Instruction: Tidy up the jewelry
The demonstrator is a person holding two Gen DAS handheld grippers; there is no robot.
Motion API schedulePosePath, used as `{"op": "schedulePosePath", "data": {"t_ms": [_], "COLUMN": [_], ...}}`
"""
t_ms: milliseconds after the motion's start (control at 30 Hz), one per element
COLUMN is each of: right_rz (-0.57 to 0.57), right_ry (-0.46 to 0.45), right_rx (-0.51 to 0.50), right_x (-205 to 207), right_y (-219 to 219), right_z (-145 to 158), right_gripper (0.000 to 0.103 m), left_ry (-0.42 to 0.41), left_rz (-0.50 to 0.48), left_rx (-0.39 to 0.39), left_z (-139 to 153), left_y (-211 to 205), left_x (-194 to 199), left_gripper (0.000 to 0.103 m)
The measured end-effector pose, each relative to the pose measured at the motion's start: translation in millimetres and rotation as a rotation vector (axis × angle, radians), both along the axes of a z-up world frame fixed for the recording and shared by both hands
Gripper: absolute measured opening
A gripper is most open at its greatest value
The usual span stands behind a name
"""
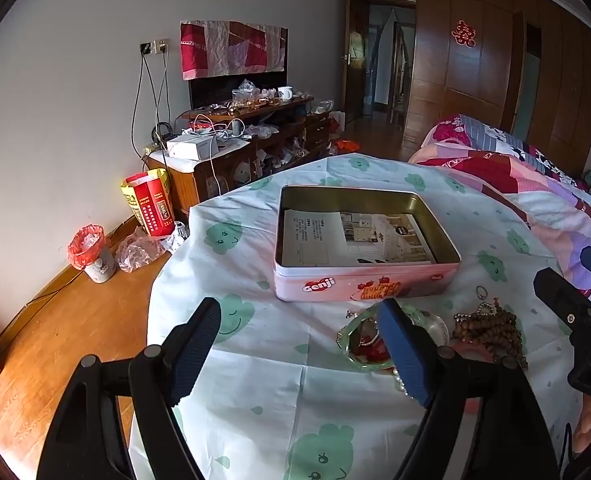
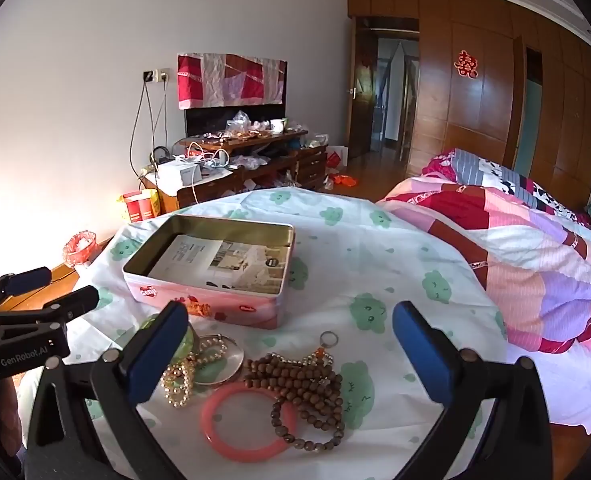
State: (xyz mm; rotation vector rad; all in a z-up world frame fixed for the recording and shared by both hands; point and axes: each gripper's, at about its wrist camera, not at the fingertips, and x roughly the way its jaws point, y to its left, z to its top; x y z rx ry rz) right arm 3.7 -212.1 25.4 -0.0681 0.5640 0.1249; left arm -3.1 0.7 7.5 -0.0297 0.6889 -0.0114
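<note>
1. I am holding my left claw (image 1: 299, 344) wide, gripping nothing, over the bare cloth (image 1: 255, 380) near the table's left edge, where the cloth is dropping toward the wooden floor (image 1: 55, 340).
2. My right claw (image 2: 291, 344) is also spread wide and gripping nothing, hovering over the jewelry: brown beads (image 2: 307, 388), a pink bangle (image 2: 247, 424), a pearl bracelet (image 2: 179, 384) and a ring (image 2: 329, 338).
3. The open tin (image 2: 215, 304) is sitting just beyond the pile, paper lying inside; clear cloth is stretching right toward the quilt (image 2: 535, 264).
4. The tin is reading "Genji"; my left tool is showing "GenRobot.AI".
</note>
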Motion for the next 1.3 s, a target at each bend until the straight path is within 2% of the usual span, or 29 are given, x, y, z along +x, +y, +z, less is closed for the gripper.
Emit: {"op": "schedulePosePath", "data": {"t_ms": [1300], "right_rz": [0.004], "right_ry": [0.008], "right_rx": [0.000], "right_x": [-0.1], "right_y": [1.3], "right_z": [-2.0], "right_gripper": [0.103], "left_ry": [-0.002], "left_rz": [0.007], "left_rx": [0.010], "left_z": [0.9], "left_y": [3.8], "left_x": [1.7], "left_gripper": [0.081]}}
